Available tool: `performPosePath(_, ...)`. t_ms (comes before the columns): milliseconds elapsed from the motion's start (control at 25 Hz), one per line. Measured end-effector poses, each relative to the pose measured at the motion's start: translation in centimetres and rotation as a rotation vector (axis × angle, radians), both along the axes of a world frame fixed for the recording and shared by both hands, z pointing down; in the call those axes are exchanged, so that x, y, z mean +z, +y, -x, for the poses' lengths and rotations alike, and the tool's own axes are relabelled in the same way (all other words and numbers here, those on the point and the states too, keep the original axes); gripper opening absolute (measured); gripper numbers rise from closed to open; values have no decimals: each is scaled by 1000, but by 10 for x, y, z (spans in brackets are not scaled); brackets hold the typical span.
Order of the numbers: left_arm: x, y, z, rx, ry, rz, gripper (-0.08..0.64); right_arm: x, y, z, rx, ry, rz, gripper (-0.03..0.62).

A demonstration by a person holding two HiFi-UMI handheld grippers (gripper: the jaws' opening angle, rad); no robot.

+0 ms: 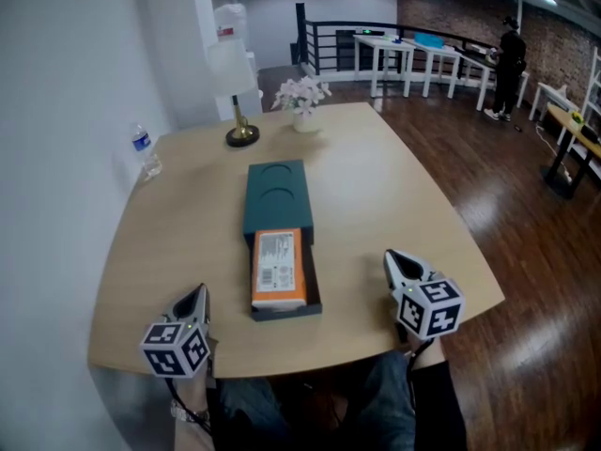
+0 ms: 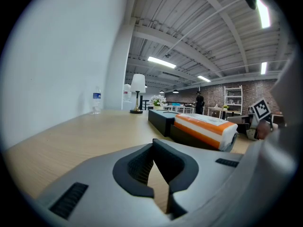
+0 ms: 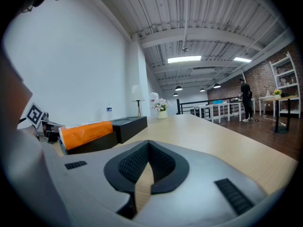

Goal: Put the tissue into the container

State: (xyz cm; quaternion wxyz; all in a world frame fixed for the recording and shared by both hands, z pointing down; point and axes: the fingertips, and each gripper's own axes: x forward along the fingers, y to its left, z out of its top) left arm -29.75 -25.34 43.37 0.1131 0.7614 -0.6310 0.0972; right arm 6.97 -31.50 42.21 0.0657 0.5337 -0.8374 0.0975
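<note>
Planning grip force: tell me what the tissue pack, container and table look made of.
Tissue pack: soft plastic film, glossy; its orange wrap shows sheen and rounded ends. Container: probably matte plastic or coated board, dark teal, no glare. Table: light wood-grain top, likely laminate, satin.

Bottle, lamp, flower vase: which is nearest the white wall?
The water bottle, clear with a blue label, far left; the lamp and flower vase stand farther right.

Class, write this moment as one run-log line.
left tongs: shut, empty | right tongs: shut, empty | orange-and-white tissue pack: lying in open dark teal rectangular container
</note>
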Motion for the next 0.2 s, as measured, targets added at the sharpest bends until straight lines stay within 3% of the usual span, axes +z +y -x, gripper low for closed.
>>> performPosePath(200, 1, -1, 2, -3, 0, 1, 0, 1, -1, 2, -2, 1, 0, 2)
